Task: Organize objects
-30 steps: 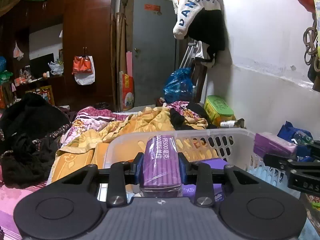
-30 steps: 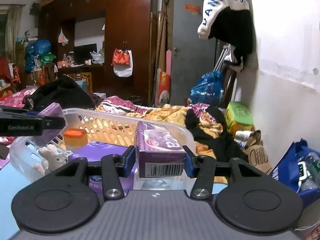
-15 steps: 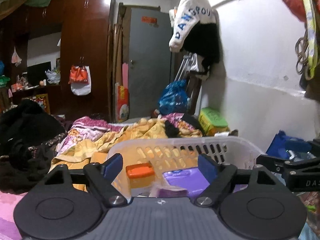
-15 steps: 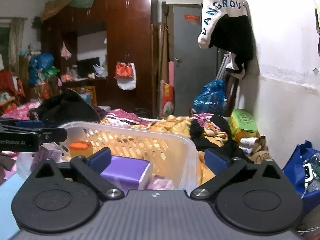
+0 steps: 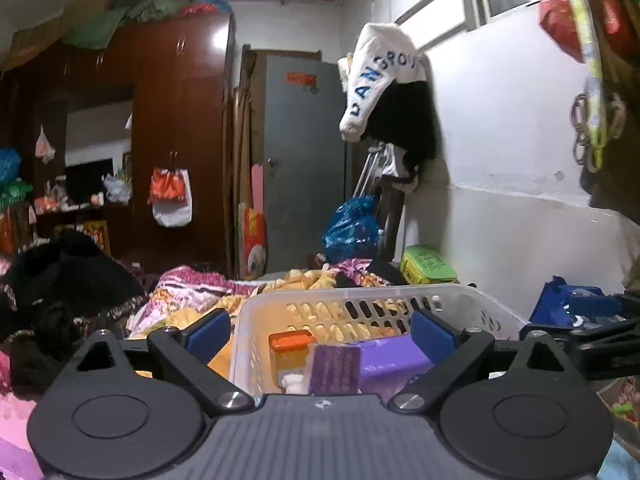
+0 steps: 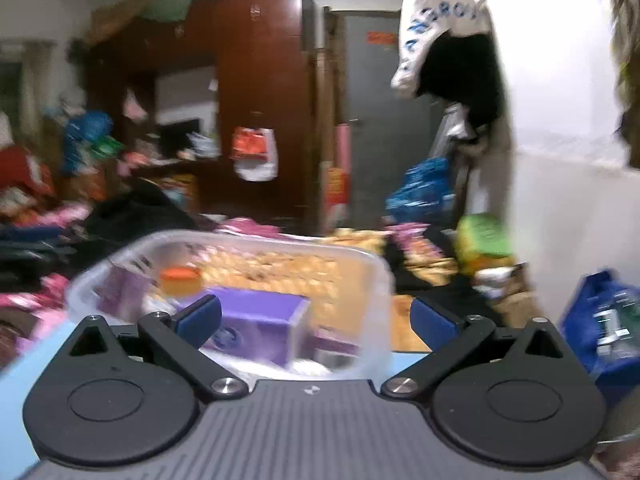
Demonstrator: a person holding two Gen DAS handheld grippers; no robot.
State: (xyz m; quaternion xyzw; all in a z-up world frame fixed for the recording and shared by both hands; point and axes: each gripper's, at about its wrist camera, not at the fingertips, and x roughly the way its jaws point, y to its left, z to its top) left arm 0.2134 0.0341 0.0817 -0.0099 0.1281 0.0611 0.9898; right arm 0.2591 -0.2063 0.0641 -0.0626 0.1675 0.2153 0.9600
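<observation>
I find the left gripper opening further and the right gripper spread wide, both empty, the purple boxes lying inside the basket; I would clear its rim before reaching elsewhere

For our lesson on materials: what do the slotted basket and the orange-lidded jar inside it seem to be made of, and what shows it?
Basket: probably thin moulded plastic, pale and semi-translucent, since the yellow blanket shows through its walls and the slots look moulded in.
Orange-lidded jar: likely plastic too, with an opaque, smooth orange lid and a clear yellowish body; glass can't be ruled out.
</observation>
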